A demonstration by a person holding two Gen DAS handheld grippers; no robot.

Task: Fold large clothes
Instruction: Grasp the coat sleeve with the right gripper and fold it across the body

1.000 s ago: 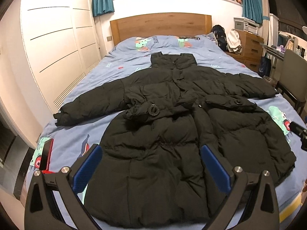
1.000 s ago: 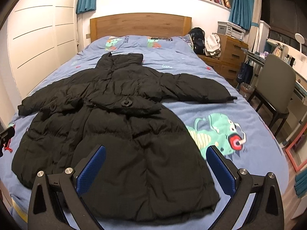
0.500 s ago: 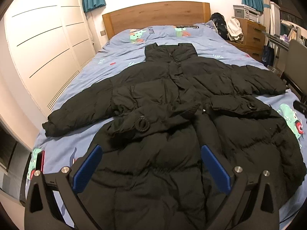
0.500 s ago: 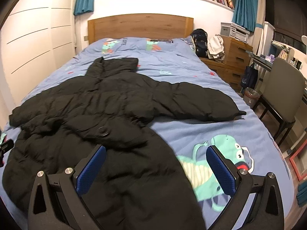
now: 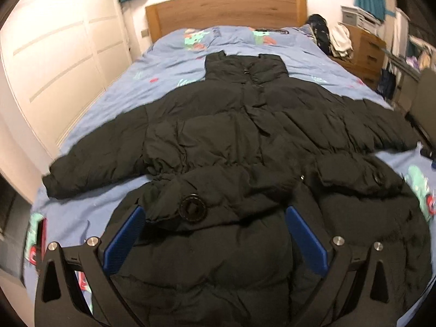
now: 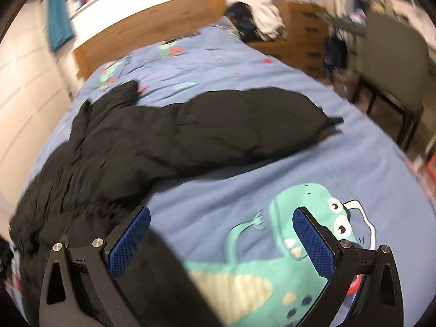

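Black puffer coat (image 5: pixel 245 141): flat, front up, on blue bedspread (image 5: pixel 169 62); collar twd wooden headboard (image 5: pixel 226 11), hem at foot edge.
L sleeve (image 5: pixel 92 163): spread out to bed's L edge, cuff near the edge; bare blue strip just below it.
L side of bed: white wardrobe (image 5: pixel 54 62) runs close along the edge, narrow gap only.
Left gripper (image 5: pixel 215 229): fingers released, wide apart, empty; blue pads (image 5: pixel 122 242) over the lower coat front, round badge (image 5: pixel 193 208) betw them.
R sleeve (image 6: pixel 231 125): stretched twd bed's R edge, cuff short of it.
Right gripper (image 6: pixel 222 231): fingers spread, nothing held; L pad at coat's R side edge, R pad over dino print (image 6: pixel 272 259).
R side of bed: bare bedspread R of coat; chair (image 6: pixel 392 54) and drawers (image 6: pixel 302 32) near that edge. View blurred.
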